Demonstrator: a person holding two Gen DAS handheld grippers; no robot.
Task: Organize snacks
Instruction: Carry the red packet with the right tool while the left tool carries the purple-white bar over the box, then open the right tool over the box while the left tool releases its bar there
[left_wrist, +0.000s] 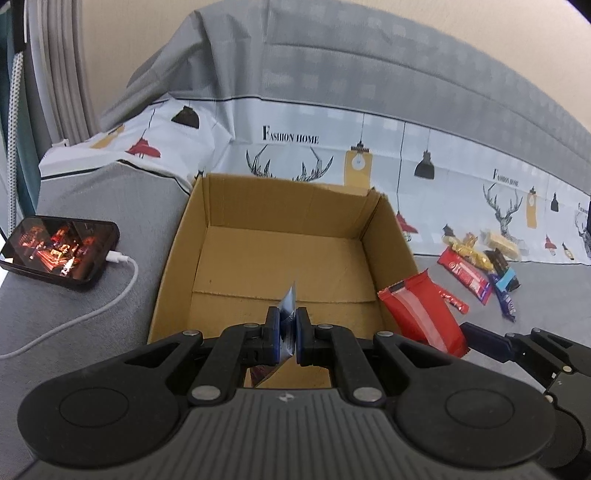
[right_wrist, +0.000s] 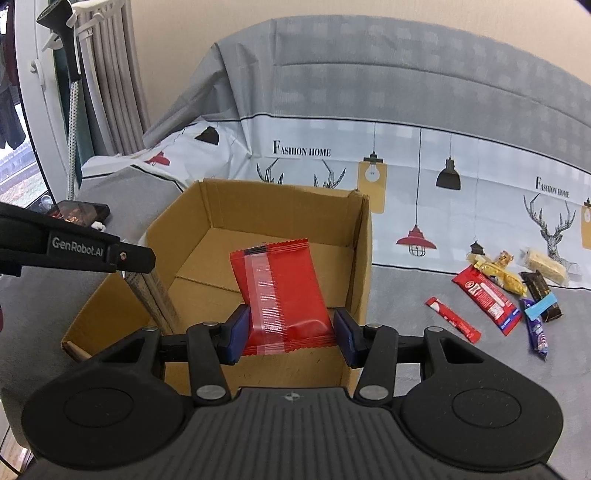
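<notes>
**Two snacks held over the open box**

Your left hand-held gripper (left_wrist: 287, 329) is pinched tight on a thin blue packet (left_wrist: 289, 308), held edge-on between the pads so that only its narrow side and a pointed top corner show. It hangs over the near part of the cardboard box (left_wrist: 184, 236), whose floor is bare.

Your right hand-held gripper (right_wrist: 291, 334) stands partly open, its blue pads pressed against both sides of a red packet (right_wrist: 284, 291). The packet stands upright in the grip, its clear seal strip running down the face, above the near wall of the box (right_wrist: 364, 266). In the right wrist view your left gripper's arm crosses in from the left edge, a silvery packet dangling below it into the box.

The box sits with flaps folded down on a grey sofa seat (left_wrist: 92, 302). Left of the box lies a phone (left_wrist: 61, 253), screen lit, with a white cable (left_wrist: 122, 280) plugged in and trailing toward you.

To the right of the box, well apart from it, the remaining snacks lie loose on the seat: a slim red stick (right_wrist: 452, 319) nearest, then a long red bar (right_wrist: 485, 295), a purple packet (right_wrist: 535, 330), a dark bar with a blue label (right_wrist: 541, 297), gold-wrapped sweets (right_wrist: 502, 275) and a pale wafer bar (right_wrist: 546, 267).

Behind everything a printed cloth (right_wrist: 406, 162) with lamps, deer heads and "Fashion Home" covers the sofa back.
</notes>
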